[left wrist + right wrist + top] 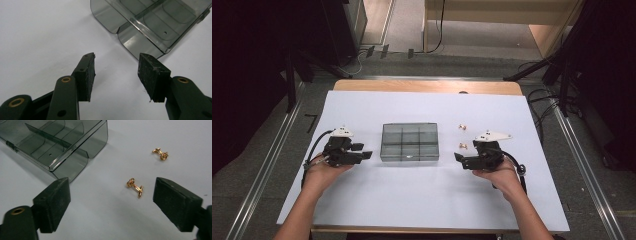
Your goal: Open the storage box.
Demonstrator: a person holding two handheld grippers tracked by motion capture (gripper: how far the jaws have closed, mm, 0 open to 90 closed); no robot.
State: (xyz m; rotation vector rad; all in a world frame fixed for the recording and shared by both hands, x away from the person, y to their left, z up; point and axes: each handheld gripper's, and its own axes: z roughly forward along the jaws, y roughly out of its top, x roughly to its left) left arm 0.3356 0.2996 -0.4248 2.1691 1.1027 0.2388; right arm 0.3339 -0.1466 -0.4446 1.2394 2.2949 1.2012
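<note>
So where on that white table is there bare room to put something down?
The near strip of the white sheet, between the two forearms, is bare, and so is the far strip behind the smoky compartment box. It is tighter right of the box, where two gold cufflinks lie before the right gripper.

A white sheet (422, 190) covers the wooden table (427, 86) (its far edge bare). Cables (539, 102) trail on the grey floor (257, 170).

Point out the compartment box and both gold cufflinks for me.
Compartment box (410, 142): high view, on its inner dividers.
Nearer cufflink (135, 187): right gripper view, on its bar between knot and toggle.
Farther cufflink (160, 153): right gripper view, on its middle.
</note>
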